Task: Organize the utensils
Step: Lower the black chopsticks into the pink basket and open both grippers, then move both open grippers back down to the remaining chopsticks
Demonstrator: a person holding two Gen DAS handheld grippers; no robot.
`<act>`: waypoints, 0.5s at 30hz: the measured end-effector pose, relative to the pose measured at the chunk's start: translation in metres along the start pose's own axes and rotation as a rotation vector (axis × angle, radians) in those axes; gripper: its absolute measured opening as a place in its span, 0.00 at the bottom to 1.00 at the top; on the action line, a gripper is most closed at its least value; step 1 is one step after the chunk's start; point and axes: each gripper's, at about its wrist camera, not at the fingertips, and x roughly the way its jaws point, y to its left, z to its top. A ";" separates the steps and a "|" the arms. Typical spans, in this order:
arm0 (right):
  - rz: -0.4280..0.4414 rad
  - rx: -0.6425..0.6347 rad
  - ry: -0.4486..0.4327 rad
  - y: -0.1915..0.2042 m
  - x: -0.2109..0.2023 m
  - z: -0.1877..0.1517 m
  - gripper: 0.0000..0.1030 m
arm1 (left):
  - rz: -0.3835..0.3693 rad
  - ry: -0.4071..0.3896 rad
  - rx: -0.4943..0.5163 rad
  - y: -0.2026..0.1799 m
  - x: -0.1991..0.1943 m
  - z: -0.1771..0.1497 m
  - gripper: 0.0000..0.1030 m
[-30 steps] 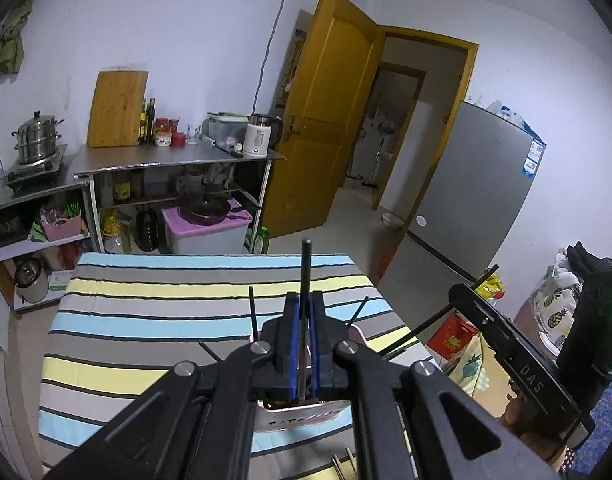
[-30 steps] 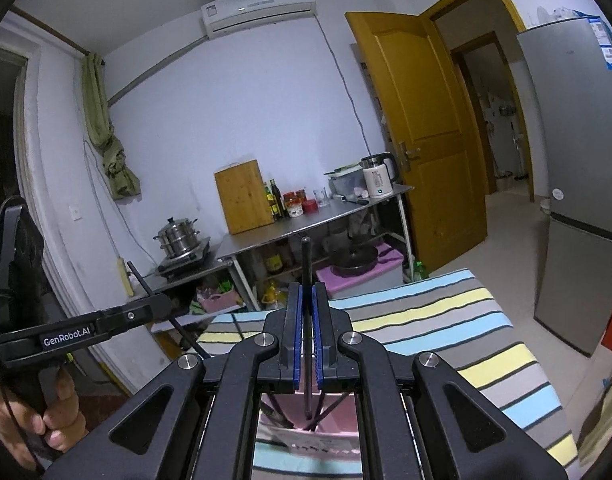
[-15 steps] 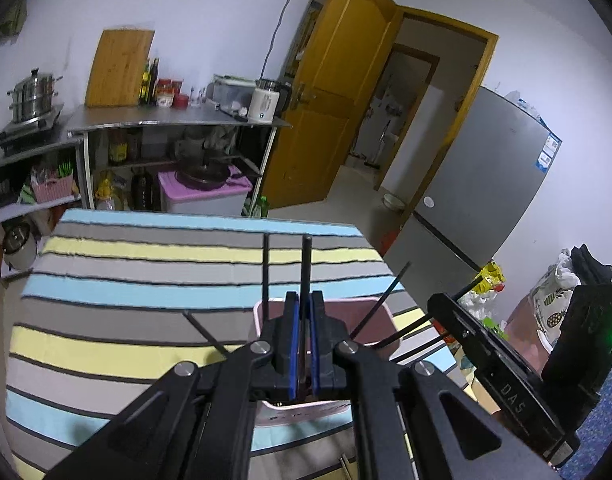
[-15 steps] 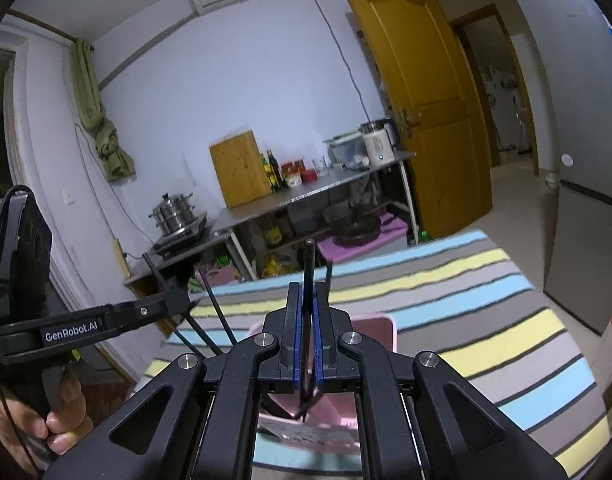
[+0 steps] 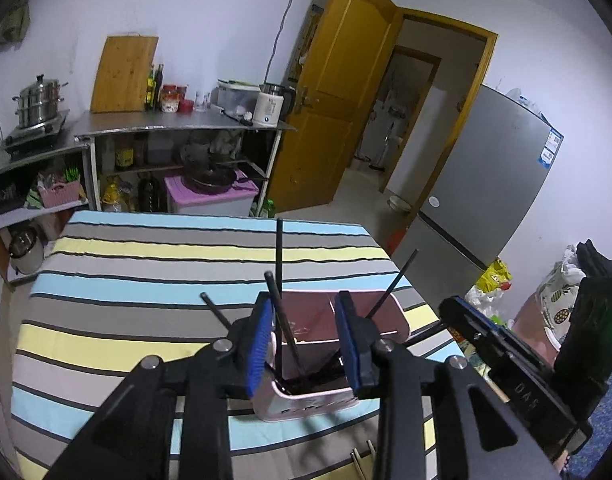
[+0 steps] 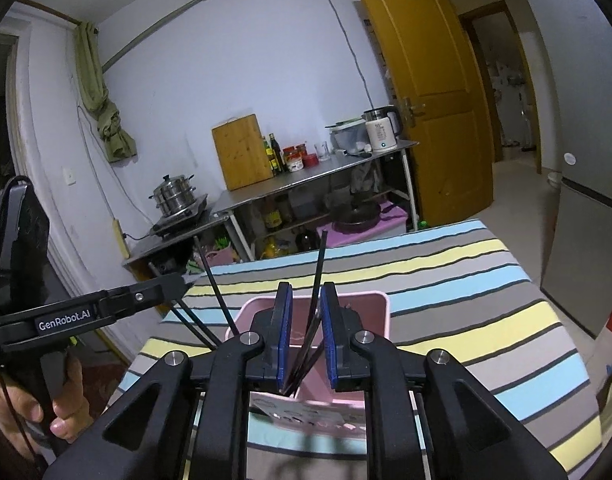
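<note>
A pink utensil holder (image 5: 382, 312) stands on the striped tablecloth, with several black chopsticks (image 5: 279, 252) leaning in it. My left gripper (image 5: 306, 340) is open right above the holder, with a chopstick loose between its blue pads (image 5: 259, 340). My right gripper (image 6: 306, 332) is open over the same holder (image 6: 370, 304), with a black chopstick (image 6: 320, 264) standing free between its pads (image 6: 283, 332). Each gripper shows in the other's view, the left one (image 6: 105, 308) and the right one (image 5: 502, 352).
The striped tablecloth (image 5: 145, 272) covers the table. Wooden chopsticks (image 5: 360, 460) lie near its front edge. A steel counter (image 5: 177, 124) with a kettle, jars and a cutting board stands behind. A fridge (image 5: 486, 184) and an open door (image 5: 334, 120) are to the right.
Both grippers were shut on black chopsticks and have opened, leaving the chopsticks standing in the pink holder. Both tilted down toward the holder.
</note>
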 end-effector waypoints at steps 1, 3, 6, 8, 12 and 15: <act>0.000 0.000 -0.005 -0.001 -0.006 0.000 0.14 | 0.006 -0.009 0.003 -0.001 -0.005 -0.002 0.35; -0.008 -0.003 -0.010 -0.001 -0.014 -0.001 0.14 | 0.011 -0.018 0.003 -0.001 -0.012 -0.005 0.36; -0.016 -0.009 -0.017 -0.001 -0.028 -0.001 0.14 | 0.014 -0.032 -0.003 -0.001 -0.024 -0.013 0.36; -0.021 -0.012 -0.018 -0.001 -0.040 -0.004 0.14 | 0.017 -0.039 -0.009 0.000 -0.031 -0.017 0.36; -0.030 -0.027 -0.021 0.001 -0.058 -0.012 0.14 | 0.016 -0.049 -0.004 -0.003 -0.045 -0.030 0.36; -0.035 -0.033 -0.012 0.001 -0.070 -0.021 0.14 | 0.012 -0.051 -0.007 -0.007 -0.053 -0.039 0.36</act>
